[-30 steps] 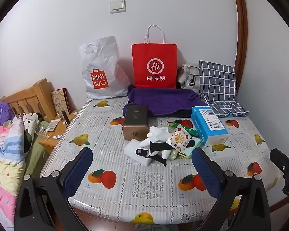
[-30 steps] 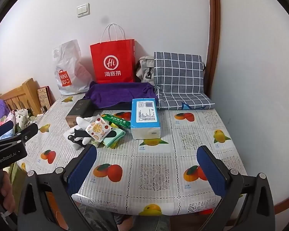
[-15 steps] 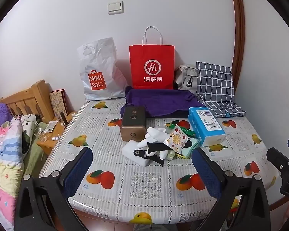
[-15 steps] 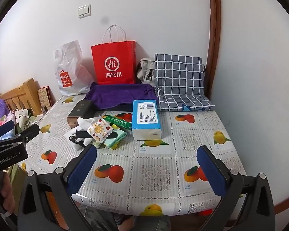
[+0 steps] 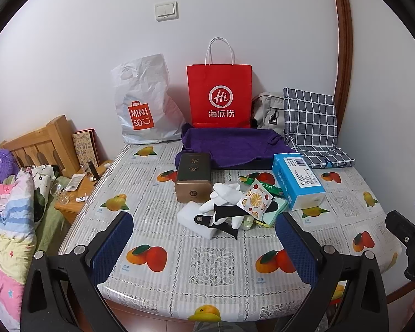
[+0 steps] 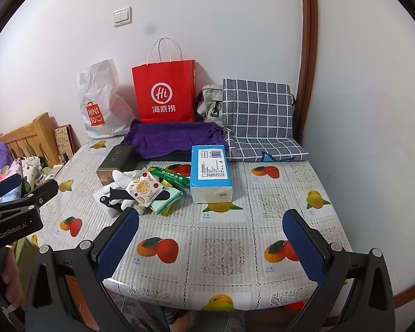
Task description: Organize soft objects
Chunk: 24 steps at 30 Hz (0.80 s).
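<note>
A heap of soft things lies mid-table: white gloves (image 5: 224,193) with black parts, a fruit-print pouch (image 5: 256,200), green cloths (image 5: 275,210) and a white sponge block (image 5: 193,217). A blue tissue pack (image 5: 297,179) lies to their right, also in the right wrist view (image 6: 210,173). A purple towel (image 5: 235,145) lies behind. My left gripper (image 5: 204,244) is open and empty, above the table's near edge. My right gripper (image 6: 210,244) is open and empty too.
A brown tin box (image 5: 193,177) stands left of the heap. A red paper bag (image 5: 220,99), a white MINISO bag (image 5: 144,105), a grey bag (image 5: 268,110) and a checked cushion (image 5: 310,119) line the wall. A bed (image 5: 8,221) and nightstand (image 5: 77,191) are at the left.
Both grippers have drifted slightly; the scene sits a little lower and left in the left wrist view. Nothing on the table has moved.
</note>
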Each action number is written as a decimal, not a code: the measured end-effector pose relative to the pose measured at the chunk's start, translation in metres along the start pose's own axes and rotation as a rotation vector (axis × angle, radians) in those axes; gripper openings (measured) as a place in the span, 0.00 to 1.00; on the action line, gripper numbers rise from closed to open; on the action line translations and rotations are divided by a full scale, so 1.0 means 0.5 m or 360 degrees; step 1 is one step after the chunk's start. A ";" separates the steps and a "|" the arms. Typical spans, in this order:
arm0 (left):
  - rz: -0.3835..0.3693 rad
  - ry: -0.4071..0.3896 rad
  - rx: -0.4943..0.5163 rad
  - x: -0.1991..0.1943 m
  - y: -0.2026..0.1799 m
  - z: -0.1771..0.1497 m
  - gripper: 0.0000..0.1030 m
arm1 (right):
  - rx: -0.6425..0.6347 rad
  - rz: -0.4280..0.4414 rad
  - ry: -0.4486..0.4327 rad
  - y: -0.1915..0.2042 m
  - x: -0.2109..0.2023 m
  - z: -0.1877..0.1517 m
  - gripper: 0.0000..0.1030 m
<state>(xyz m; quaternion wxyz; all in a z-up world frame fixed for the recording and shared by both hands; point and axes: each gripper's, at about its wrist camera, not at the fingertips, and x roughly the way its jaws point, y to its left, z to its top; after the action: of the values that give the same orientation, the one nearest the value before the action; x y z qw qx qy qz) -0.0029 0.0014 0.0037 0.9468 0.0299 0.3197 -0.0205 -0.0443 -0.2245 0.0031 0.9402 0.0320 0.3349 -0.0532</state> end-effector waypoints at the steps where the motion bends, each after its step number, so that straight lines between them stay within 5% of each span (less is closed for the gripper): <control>1: -0.0001 0.0000 0.0000 0.000 0.000 0.000 1.00 | -0.0002 0.0001 -0.0001 0.000 0.000 0.000 0.99; 24: 0.0006 0.0003 0.0001 0.001 -0.001 0.001 1.00 | -0.0012 0.0006 -0.0004 0.010 -0.003 0.000 0.99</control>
<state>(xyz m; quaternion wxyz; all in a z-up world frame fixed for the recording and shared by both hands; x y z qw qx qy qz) -0.0025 0.0008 0.0037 0.9466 0.0310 0.3205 -0.0187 -0.0448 -0.2193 0.0042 0.9409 0.0290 0.3338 -0.0501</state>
